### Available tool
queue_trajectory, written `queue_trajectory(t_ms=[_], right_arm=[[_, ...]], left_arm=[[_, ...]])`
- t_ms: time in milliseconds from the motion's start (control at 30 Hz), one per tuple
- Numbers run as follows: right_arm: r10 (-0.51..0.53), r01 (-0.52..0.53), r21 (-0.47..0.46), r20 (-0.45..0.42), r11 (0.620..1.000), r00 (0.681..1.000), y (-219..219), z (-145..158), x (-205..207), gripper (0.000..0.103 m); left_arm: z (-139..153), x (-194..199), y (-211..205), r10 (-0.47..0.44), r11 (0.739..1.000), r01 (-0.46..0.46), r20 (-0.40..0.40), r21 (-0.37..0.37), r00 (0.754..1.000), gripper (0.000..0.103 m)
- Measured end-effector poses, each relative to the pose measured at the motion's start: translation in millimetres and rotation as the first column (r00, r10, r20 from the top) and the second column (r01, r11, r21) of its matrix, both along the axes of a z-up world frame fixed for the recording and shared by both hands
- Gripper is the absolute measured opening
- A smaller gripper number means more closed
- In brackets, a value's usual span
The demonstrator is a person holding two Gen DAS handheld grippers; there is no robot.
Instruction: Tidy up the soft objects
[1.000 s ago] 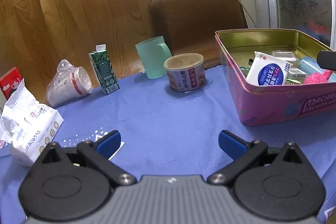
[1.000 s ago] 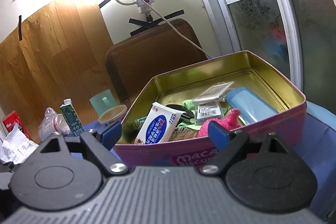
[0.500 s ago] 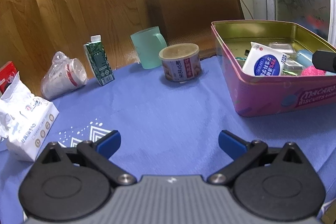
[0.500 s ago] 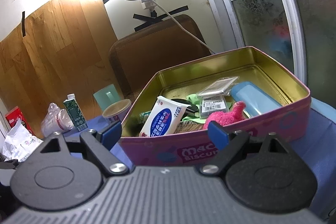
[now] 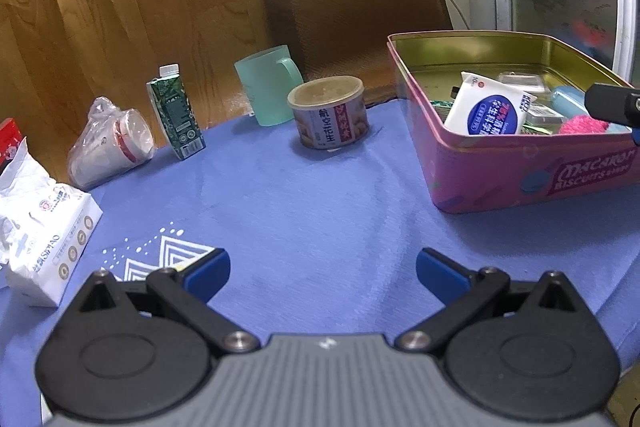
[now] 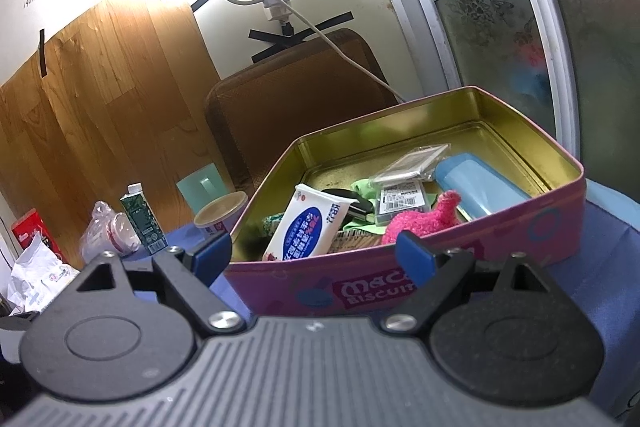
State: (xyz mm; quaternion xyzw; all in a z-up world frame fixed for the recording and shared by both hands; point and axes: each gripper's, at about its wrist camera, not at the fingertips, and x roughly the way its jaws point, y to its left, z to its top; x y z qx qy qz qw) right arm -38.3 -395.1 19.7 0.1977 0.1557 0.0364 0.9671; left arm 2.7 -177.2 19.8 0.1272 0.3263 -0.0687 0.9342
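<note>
A pink biscuit tin [image 5: 520, 175] [image 6: 520, 247] stands open on the blue cloth at the right. Inside lie a white tissue pack [image 6: 308, 227] [image 5: 488, 109], a pink fluffy toy [image 6: 420, 221] [image 5: 582, 125], a blue case [image 6: 476, 187] and small packets. My right gripper [image 6: 314, 261] is open and empty, just in front of the tin's near wall. My left gripper [image 5: 322, 273] is open and empty, low over the cloth, left of the tin. A large white tissue pack [image 5: 44, 239] lies at the far left.
A can [image 5: 330, 117], a green mug [image 5: 266, 89], a green carton [image 5: 176, 117] and bagged cups [image 5: 110, 143] stand along the back of the table. A brown chair back [image 5: 356, 11] is behind them. A red box [image 6: 34, 233] is at the far left.
Both grippers have drawn back and risen a little, so the tin and table objects look farther away. Both stay open. Nothing on the table has moved.
</note>
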Motion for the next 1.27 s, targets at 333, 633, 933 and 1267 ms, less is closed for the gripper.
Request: queue_trajectory(t_ms=[333,633,933,1267], right_arm=[[-0.004,0.004,0.006,0.004,1.0,1.0,-0.8,0.1,-2.9,0.091],[-0.009,0.009,0.012,0.011,1.0,1.0,-3.5,0.8,-7.1,0.091],[-0.016,0.015,0.018,0.021,1.0,1.0,-7.3,0.9,-11.3,0.091],[-0.008,0.008,0.012,0.018,1.0,1.0,-4.0,1.0,-12.9,0.091]], left_arm=[[-0.2,-4.8,-5.6,-0.025,1.0,0.025,-0.017,-0.004,1.0,0.103],[0.8,-8.8,-9.8,-0.04,0.999,0.04,-0.018,0.002,0.999,0.103],[1.8,-11.2,-15.9,-0.055,0.998,0.055,-0.03,0.003,0.998,0.103],[14.8,-24.2,-10.5,-0.121,0.989,0.123,0.027,-0.085,0.992,0.103]])
